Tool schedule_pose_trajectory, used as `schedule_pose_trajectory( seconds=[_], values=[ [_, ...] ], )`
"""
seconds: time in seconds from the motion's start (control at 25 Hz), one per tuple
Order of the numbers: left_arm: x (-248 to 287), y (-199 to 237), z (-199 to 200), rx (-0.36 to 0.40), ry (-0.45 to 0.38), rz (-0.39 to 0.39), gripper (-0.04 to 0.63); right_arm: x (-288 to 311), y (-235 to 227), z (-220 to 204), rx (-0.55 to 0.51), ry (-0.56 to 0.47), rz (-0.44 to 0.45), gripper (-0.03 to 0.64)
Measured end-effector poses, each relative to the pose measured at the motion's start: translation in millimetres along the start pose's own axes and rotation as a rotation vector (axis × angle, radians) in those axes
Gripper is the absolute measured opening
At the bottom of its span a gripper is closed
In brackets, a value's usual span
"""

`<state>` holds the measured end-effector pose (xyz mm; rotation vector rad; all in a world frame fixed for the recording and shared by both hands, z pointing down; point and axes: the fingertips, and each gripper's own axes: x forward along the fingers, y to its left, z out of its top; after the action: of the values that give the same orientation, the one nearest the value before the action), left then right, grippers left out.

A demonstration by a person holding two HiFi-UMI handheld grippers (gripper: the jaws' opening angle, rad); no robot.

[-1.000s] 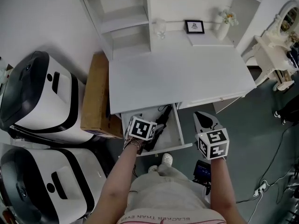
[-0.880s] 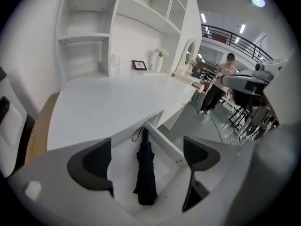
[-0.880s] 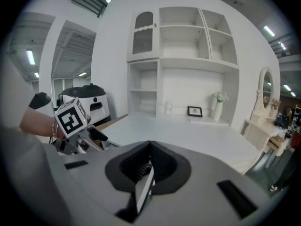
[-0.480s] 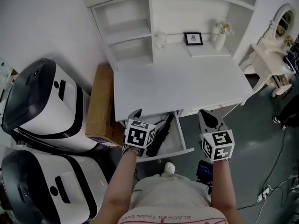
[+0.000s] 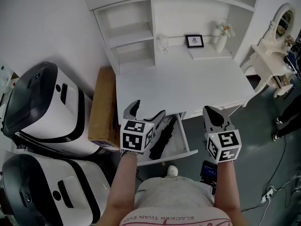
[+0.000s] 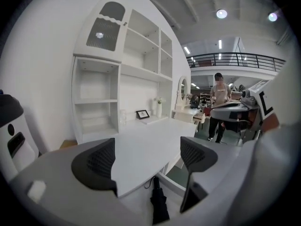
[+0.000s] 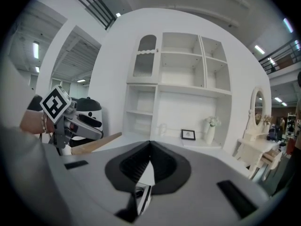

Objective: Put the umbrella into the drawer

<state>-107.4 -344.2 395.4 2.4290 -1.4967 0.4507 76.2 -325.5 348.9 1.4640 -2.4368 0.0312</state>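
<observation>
A folded black umbrella [image 5: 161, 138] lies lengthwise in the open white drawer [image 5: 185, 136] under the desk. It also shows low in the left gripper view as the umbrella [image 6: 159, 204], below the desk edge. My left gripper [image 5: 146, 113] hovers above the drawer at desk-edge height. Its jaws stand wide and are closing, with nothing between them; they frame the desk top around the left gripper [image 6: 148, 159]. My right gripper [image 5: 214, 114] is held to the right of the drawer, shut with its tips touching and empty, seen in its own view as the right gripper [image 7: 150, 147].
The white desk [image 5: 183, 84] carries a hutch with a picture frame [image 5: 194, 40], a vase [image 5: 221, 36] and a glass [image 5: 162, 44]. A cardboard box [image 5: 103, 107] and two white-and-black machines [image 5: 42, 107] stand left. A dressing table [image 5: 273, 55] is right. A person [image 6: 218, 105] stands far off.
My left gripper has risen out of the drawer, leaving the umbrella lying there. The right gripper has also lifted a little. The drawer stays open.
</observation>
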Motion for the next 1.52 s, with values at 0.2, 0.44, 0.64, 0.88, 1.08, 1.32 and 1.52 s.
schedule_pose_trajectory(
  seconds=[0.2,0.44,0.64,0.88,1.08,1.32,1.52],
  values=[
    [-16.4,10.4,28.9,0.046,-0.109,0.033,0.379,1.0,1.3,20.6,-0.009,-0.052,-0.011,0.008],
    [-39.8,27.1,64.4,0.093,-0.246,0.125,0.262,0.7,5.8,49.8,0.008,-0.125,-0.001,0.008],
    [-66.3,36.8,91.8,0.199,-0.405,0.24,0.076,0.0,9.0,74.8,0.017,-0.187,0.01,0.008],
    [-90.5,37.5,114.7,0.208,-0.509,0.244,0.009,-2.6,15.8,96.1,-0.032,-0.236,0.006,0.008],
    [-108.1,34.2,133.8,0.215,-0.561,0.237,0.009,-10.6,20.4,112.5,-0.043,-0.278,0.017,0.008],
    [-124.7,29.4,144.9,0.235,-0.589,0.246,0.009,-24.1,24.3,130.8,-0.047,-0.329,0.027,0.006],
    [-130.2,24.8,147.2,0.23,-0.602,0.25,0.009,-28.5,26.1,129.4,-0.048,-0.323,0.039,0.006]
  ],
)
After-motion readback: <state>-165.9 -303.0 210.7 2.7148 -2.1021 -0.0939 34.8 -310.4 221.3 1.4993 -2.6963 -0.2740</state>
